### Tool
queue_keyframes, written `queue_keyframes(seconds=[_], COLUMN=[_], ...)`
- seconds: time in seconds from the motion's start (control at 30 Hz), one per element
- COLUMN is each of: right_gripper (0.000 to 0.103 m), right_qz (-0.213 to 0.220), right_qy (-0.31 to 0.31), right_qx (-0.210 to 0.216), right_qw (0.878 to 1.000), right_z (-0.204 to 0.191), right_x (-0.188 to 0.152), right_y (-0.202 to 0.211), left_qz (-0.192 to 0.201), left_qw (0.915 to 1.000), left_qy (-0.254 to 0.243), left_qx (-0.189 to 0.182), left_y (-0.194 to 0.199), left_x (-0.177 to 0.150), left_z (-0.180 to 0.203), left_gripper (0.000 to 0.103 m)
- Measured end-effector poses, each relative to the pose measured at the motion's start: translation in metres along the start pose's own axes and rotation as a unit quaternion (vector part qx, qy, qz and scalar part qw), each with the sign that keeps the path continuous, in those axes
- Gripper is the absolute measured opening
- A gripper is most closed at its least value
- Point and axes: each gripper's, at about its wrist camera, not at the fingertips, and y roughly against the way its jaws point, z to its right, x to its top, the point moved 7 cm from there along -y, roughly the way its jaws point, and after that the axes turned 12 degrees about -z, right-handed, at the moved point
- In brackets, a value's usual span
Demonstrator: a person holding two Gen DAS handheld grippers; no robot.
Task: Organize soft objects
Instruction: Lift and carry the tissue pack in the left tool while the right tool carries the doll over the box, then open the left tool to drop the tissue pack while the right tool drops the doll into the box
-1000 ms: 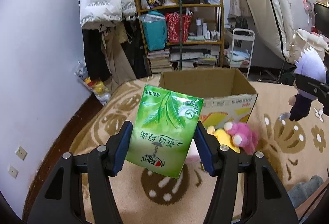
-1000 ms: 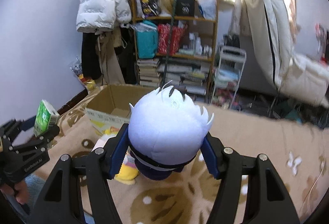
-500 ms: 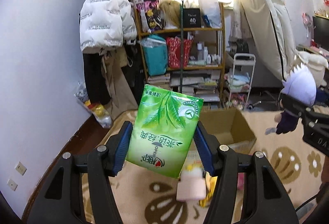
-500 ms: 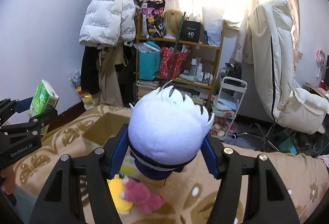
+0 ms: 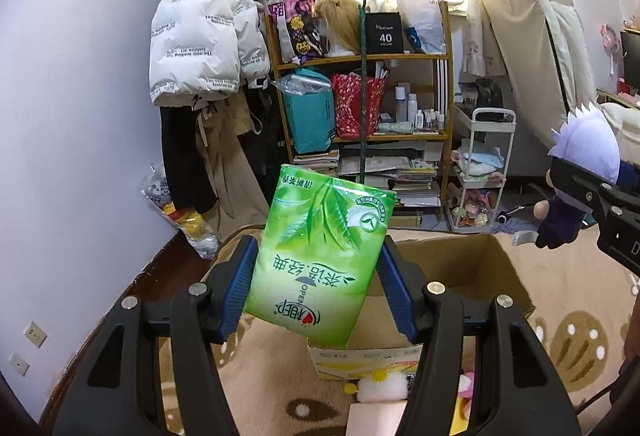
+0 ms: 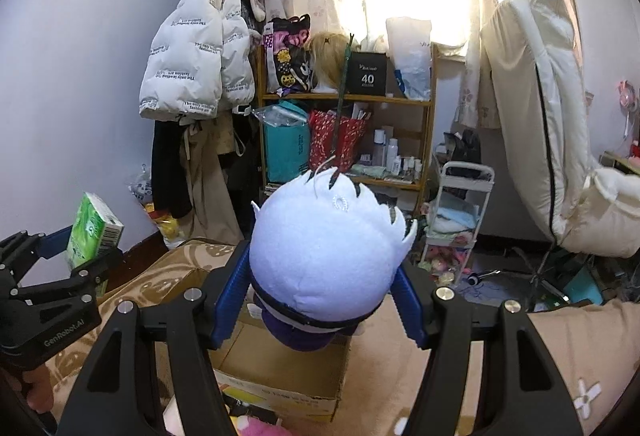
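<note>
One open cardboard box (image 5: 472, 268), inside hidden, tissue pack (image 5: 320, 260) and plush doll (image 6: 324, 256) gripped above

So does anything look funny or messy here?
A bit. The green tissue pack sits tilted between the left gripper pads, upside down by its print. A pink toy and other soft things lie on the rug outside the cardboard box. The doll looks fine.
</note>
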Motion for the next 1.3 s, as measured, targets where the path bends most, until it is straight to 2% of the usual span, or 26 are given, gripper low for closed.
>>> queue_keyframes(seconds=[0.17,0.3,0.43,0.73,0.87,0.9,0.97,1.0,1.2,1.23,1.3], right_gripper=[0.070,0.070,0.070,0.071,0.071,0.072,0.077,0.079,0.096,0.101,0.103], right_qz=[-0.031,-0.055,-0.066,-0.092,-0.103,-0.105,-0.108,-0.107,-0.098,-0.096,-0.092], right_qy=[-0.028,-0.034,-0.052,-0.042,-0.027,-0.022,-0.011,-0.007,-0.023,-0.029,-0.037], right_qx=[0.032,0.037,0.048,0.049,0.047,0.043,0.033,0.029,0.022,0.020,0.019], right_qw=[0.999,0.997,0.995,0.994,0.993,0.993,0.994,0.994,0.995,0.995,0.995], right_z=[0.000,-0.001,0.001,-0.002,-0.007,-0.008,-0.009,-0.009,-0.004,-0.003,0.001], right_x=[-0.018,-0.031,-0.040,-0.055,-0.059,-0.061,-0.062,-0.063,-0.065,-0.065,-0.067], right_y=[-0.037,-0.059,-0.069,-0.084,-0.085,-0.085,-0.085,-0.084,-0.072,-0.069,-0.061], left_qz=[-0.024,-0.040,-0.053,-0.079,-0.080,-0.078,-0.072,-0.066,-0.067,-0.071,-0.080], left_qw=[0.9997,0.9992,0.9984,0.9965,0.9964,0.9966,0.9972,0.9976,0.9975,0.9973,0.9967], left_qy=[0.002,-0.003,-0.004,-0.017,-0.023,-0.024,-0.023,-0.020,-0.017,-0.015,-0.011], left_qx=[-0.009,-0.010,-0.017,-0.023,-0.014,-0.010,-0.002,0.001,0.012,0.011,0.008], left_y=[-0.031,-0.049,-0.063,-0.082,-0.082,-0.080,-0.075,-0.072,-0.063,-0.063,-0.060], left_x=[-0.013,-0.022,-0.026,-0.039,-0.043,-0.043,-0.041,-0.040,-0.042,-0.043,-0.047], left_z=[0.006,0.009,0.013,0.023,0.026,0.026,0.025,0.023,0.015,0.014,0.011], left_gripper=[0.060,0.060,0.060,0.061,0.061,0.064,0.077,0.080,0.082,0.082,0.089])
